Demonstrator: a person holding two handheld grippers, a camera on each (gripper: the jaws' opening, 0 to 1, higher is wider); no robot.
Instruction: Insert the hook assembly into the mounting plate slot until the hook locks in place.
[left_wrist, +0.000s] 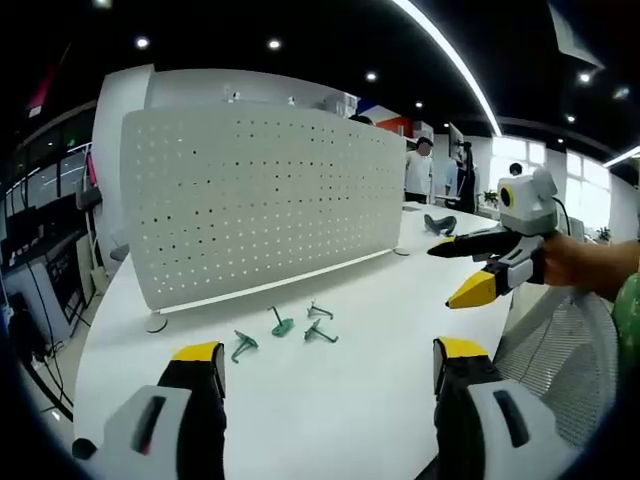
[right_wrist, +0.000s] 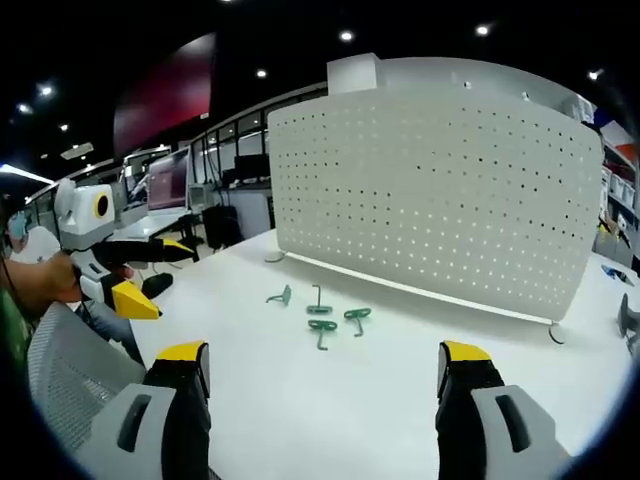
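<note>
A white perforated mounting plate (left_wrist: 250, 200) (right_wrist: 440, 190) stands upright on its feet on the white table (left_wrist: 330, 420) (right_wrist: 320, 420). Several small green hook assemblies (left_wrist: 281, 324) (right_wrist: 322, 328) lie loose on the table just in front of it. My left gripper (left_wrist: 330, 352) (right_wrist: 175, 283) is open and holds nothing, well short of the hooks. The right gripper (right_wrist: 322, 358) (left_wrist: 450, 275) is also open with nothing in it, held by a hand above the table edge. Neither gripper touches a hook or the plate.
A grey mesh chair back (left_wrist: 560, 340) (right_wrist: 70, 370) sits close beside the table edge. A dark object (left_wrist: 440, 222) lies on the table past the plate's far end. People (left_wrist: 420, 165) stand in the background, and monitors (right_wrist: 170, 180) line a desk behind.
</note>
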